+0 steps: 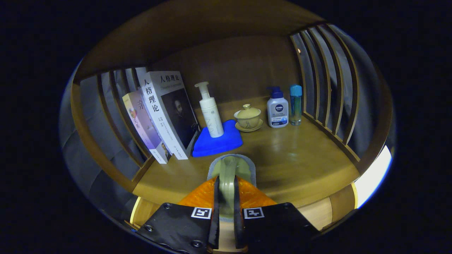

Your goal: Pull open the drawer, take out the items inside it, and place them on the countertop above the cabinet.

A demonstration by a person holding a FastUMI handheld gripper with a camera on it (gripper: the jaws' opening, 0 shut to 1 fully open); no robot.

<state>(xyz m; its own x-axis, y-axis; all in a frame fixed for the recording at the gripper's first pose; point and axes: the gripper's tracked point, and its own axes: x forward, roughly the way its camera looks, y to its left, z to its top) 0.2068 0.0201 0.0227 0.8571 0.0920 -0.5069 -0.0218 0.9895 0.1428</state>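
A wooden worktop (300, 155) sits in a cabinet nook with slatted side walls. Two books (160, 116) lean against the left slats near the back left corner. Beside them lies a blue cloth (226, 143) with a white pump bottle (210, 113) standing on it. Toward the back edge sit a lidded cup on a saucer (248, 118), a white lotion bottle (277, 109) and a slim blue bottle (296, 104). At the front edge, the hand-held gripper (226, 197) is clamped on a pale green item with a grey rim (231, 168); its lower part is hidden and what it is cannot be made out.
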